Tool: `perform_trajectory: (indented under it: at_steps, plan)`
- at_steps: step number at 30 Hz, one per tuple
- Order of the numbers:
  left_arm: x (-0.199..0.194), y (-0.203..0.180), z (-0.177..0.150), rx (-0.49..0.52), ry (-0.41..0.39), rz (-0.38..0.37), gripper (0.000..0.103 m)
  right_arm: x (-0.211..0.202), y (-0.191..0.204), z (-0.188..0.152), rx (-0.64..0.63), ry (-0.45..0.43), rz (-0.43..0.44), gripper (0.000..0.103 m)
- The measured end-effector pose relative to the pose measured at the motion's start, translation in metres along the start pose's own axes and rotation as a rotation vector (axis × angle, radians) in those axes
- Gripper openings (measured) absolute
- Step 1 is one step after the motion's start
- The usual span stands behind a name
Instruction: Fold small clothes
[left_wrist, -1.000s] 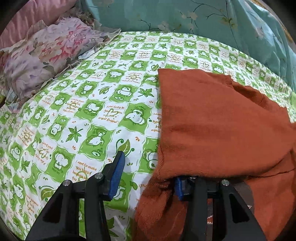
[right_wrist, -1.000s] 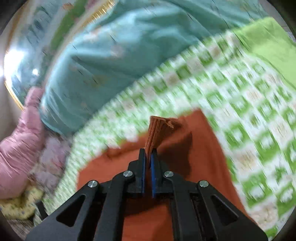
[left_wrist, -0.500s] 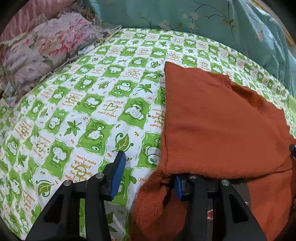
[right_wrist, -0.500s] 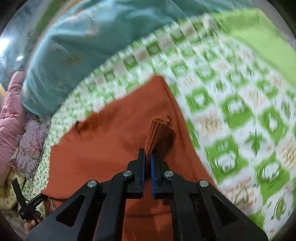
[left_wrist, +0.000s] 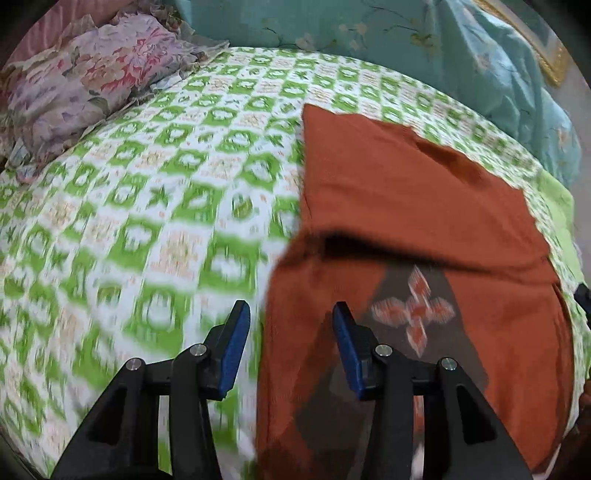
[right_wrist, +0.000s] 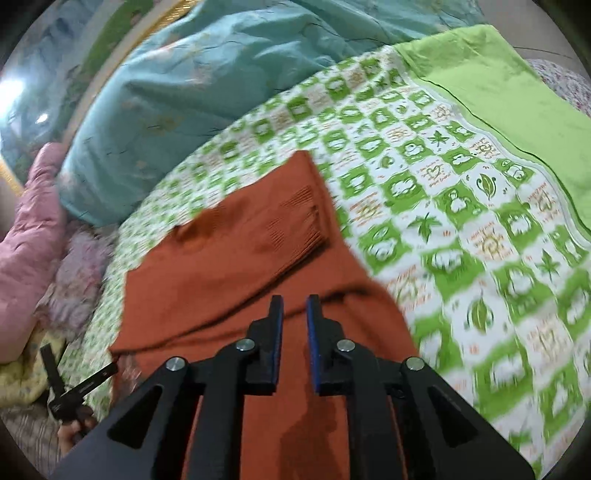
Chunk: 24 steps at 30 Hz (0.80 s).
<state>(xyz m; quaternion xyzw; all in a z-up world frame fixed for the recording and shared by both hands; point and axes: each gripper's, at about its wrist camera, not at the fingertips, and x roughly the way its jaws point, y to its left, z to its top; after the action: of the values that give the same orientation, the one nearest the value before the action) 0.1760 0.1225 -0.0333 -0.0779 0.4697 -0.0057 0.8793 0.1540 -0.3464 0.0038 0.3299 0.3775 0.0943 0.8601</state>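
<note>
A rust-orange knit sweater (left_wrist: 406, 199) lies on the bed, its far part folded over the near part, where a grey panel with a diamond motif (left_wrist: 413, 314) shows. My left gripper (left_wrist: 290, 321) is open and empty above the sweater's left edge. In the right wrist view the sweater (right_wrist: 229, 266) has a sleeve with a ribbed cuff (right_wrist: 299, 221) laid across it. My right gripper (right_wrist: 294, 314) is open with a narrow gap, empty, just above the sweater.
The bed has a green-and-white patterned sheet (left_wrist: 147, 206). A floral pillow (left_wrist: 81, 85) lies at the far left, a teal quilt (left_wrist: 424, 48) along the back. A plain green cloth (right_wrist: 498, 81) lies at the right. The left gripper shows at the lower left of the right wrist view (right_wrist: 74, 391).
My right gripper let go of the cuff, which now lies flat on the sweater. My left gripper drew back and its right finger came out from under the sweater's edge.
</note>
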Motion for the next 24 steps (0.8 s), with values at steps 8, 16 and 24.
perform_trajectory:
  at_steps: [8,16,24]
  plan:
    - [-0.047,0.022,-0.069,-0.030,0.001,-0.066,0.050,-0.039,0.012,-0.046,-0.062,0.039,0.057,0.040]
    - [-0.078,0.032,-0.121,-0.033,0.025,-0.171,0.053,-0.074,0.010,-0.078,-0.065,0.011,0.094,0.046]
    - [-0.083,0.020,-0.155,0.006,0.069,-0.231,0.054,-0.106,0.004,-0.098,-0.088,-0.010,0.121,0.046]
